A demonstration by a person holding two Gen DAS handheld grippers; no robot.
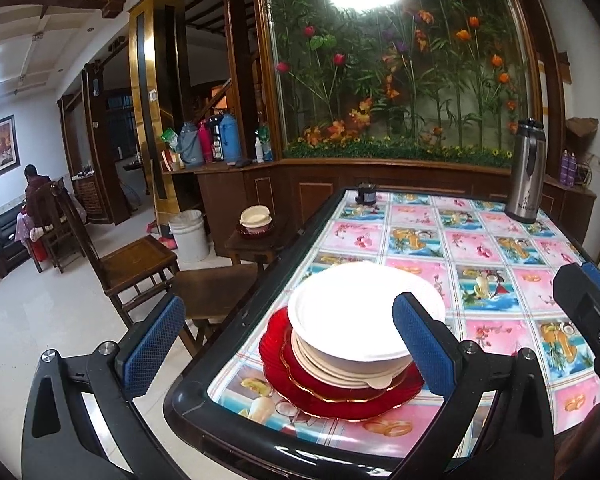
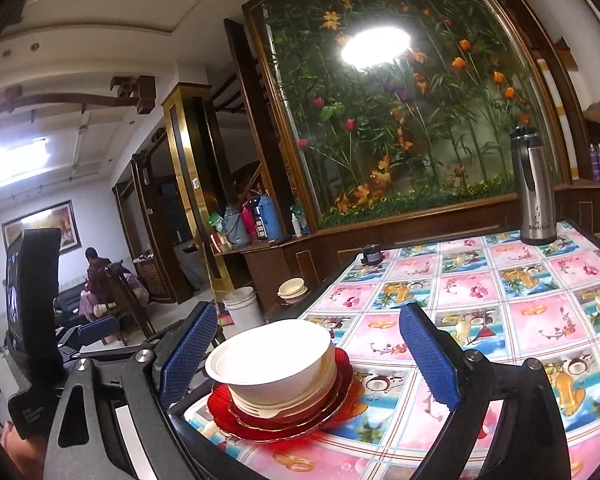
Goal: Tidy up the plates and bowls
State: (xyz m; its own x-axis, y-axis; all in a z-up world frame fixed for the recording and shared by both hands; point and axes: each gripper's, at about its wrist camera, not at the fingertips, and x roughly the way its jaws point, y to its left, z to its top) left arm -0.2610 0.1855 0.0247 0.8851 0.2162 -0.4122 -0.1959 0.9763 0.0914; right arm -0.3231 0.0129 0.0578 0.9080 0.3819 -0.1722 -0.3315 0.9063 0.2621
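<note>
The stack sits at the table's [image 1: 500,240] near left corner: a white bowl [image 1: 356,320] on cream dishes on red plates [image 1: 328,384]. Nudge it left and it could slide off. Your left gripper [image 1: 288,348] and right gripper [image 2: 308,356] both gape wide, holding nothing.

A steel thermos jug [image 1: 525,172] stands upright at the far right of the table's fruit-print tablecloth [image 1: 480,248]. Behind it, a glass case of artificial flowers [image 1: 400,72]. Colored thermoses [image 1: 216,140] crowd a sideboard; wooden chairs [image 1: 136,264] and a white bucket [image 1: 188,236] sit left.
</note>
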